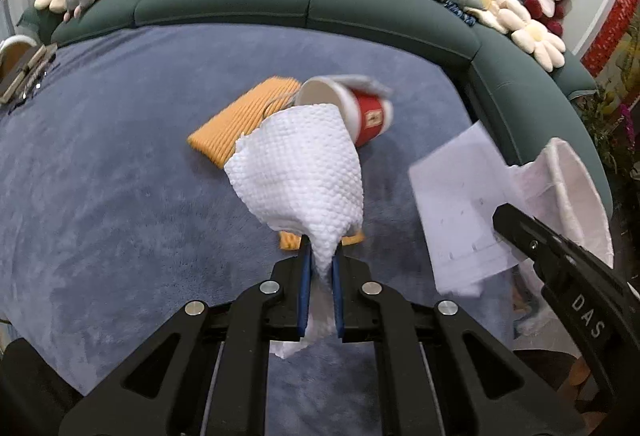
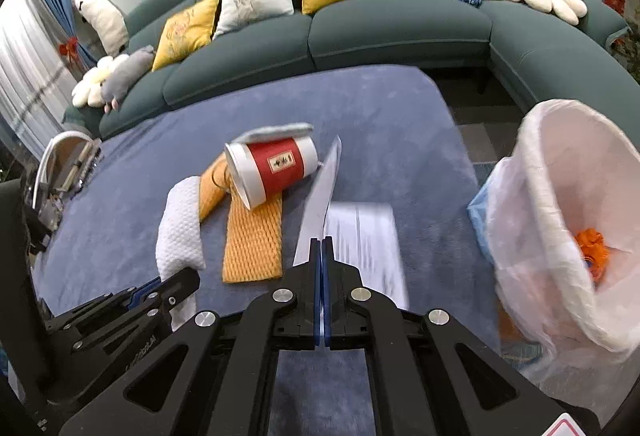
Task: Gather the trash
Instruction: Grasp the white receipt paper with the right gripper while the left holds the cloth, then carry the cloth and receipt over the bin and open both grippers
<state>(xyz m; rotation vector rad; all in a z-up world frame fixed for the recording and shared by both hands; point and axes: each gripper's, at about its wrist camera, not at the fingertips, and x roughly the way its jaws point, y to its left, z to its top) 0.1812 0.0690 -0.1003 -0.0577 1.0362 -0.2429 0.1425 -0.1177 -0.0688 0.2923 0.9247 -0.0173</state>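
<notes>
At the far left edge of the blue blanket [image 2: 380, 116] sits a wooden-framed object I can't make out. My left tongs [image 1: 320, 260] are clamped on a white quilted paper towel [image 1: 300, 164], pinched at its narrow end between the blue pads, the rest of it fanning up clear of the blanket. Just behind it lie two orange ribbed foam sleeves [image 2: 252, 244], overlapping, and on top of them a paper cup [image 2: 272, 172] with a red band lies tipped on its side, its open mouth turned toward me.

My right tongs [image 2: 322, 248] are closed tight on a sheet of white paper [image 2: 320, 192], gripped by its edge so that I see it nearly edge-on; from the left camera the same sheet shows flat and lifted. Its blurred shadow or a second sheet lies below; I can't tell which.

Furthest right stands the white-lined trash bin [image 2: 560, 204], beside the blanket, with something orange already inside. A green sofa [image 2: 400, 32] with cushions runs along the back.
</notes>
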